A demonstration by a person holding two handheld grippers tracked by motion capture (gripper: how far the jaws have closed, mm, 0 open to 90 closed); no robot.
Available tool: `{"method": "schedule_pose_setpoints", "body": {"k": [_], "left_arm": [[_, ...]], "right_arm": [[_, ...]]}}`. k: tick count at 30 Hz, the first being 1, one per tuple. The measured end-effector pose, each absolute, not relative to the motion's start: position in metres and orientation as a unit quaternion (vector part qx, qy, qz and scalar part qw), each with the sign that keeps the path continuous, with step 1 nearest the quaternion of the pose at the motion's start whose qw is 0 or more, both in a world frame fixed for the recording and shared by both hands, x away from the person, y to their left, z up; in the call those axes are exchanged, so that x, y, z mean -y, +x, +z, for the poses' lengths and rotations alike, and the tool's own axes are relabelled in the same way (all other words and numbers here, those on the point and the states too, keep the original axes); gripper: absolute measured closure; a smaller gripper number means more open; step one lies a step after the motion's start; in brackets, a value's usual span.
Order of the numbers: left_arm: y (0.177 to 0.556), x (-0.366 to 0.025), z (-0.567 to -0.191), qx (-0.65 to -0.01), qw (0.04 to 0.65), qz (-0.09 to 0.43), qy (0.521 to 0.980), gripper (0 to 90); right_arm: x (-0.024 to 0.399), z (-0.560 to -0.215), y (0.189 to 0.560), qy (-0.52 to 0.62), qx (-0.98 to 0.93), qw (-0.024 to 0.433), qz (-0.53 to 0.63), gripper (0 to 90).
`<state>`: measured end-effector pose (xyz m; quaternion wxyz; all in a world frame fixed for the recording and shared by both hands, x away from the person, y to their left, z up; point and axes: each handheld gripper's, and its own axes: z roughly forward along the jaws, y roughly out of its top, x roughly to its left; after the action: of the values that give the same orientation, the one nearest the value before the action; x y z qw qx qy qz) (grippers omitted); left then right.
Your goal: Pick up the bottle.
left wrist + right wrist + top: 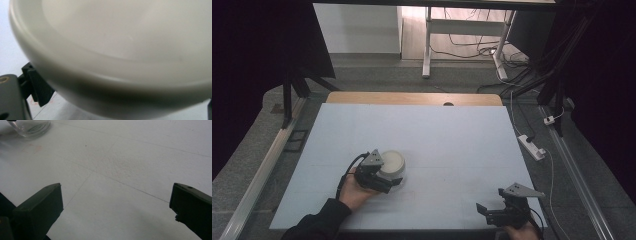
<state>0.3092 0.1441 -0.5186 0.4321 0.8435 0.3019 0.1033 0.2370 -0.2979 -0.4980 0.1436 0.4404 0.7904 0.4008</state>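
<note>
Left gripper (384, 176) fingers clamp the white bowl (392, 162); right gripper (492, 206) fingers spread wide above the table (452, 135).

The bowl (125, 50) sits so close in the left gripper view that its rim runs off the top and both sides, soft with blur. From above, the left tool (384, 182) covers the bowl's near side, so whether the jaws touch it can't be told. The right hand (522, 231) is cut by the bottom edge. In the right gripper view a clear vessel (31, 127) is clipped at the top corner, too little to name.
</note>
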Motion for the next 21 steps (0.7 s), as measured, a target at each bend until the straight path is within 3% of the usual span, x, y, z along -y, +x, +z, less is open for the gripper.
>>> {"method": "schedule_pose_setpoints", "body": {"k": [21], "left_arm": [[0.309,-0.13,-0.483,-0.265,0.438,0.115,0.851,7.4]], "right_arm": [[0.299,-0.498,0.237,0.441,-0.789,0.144,0.403,0.0]]}}
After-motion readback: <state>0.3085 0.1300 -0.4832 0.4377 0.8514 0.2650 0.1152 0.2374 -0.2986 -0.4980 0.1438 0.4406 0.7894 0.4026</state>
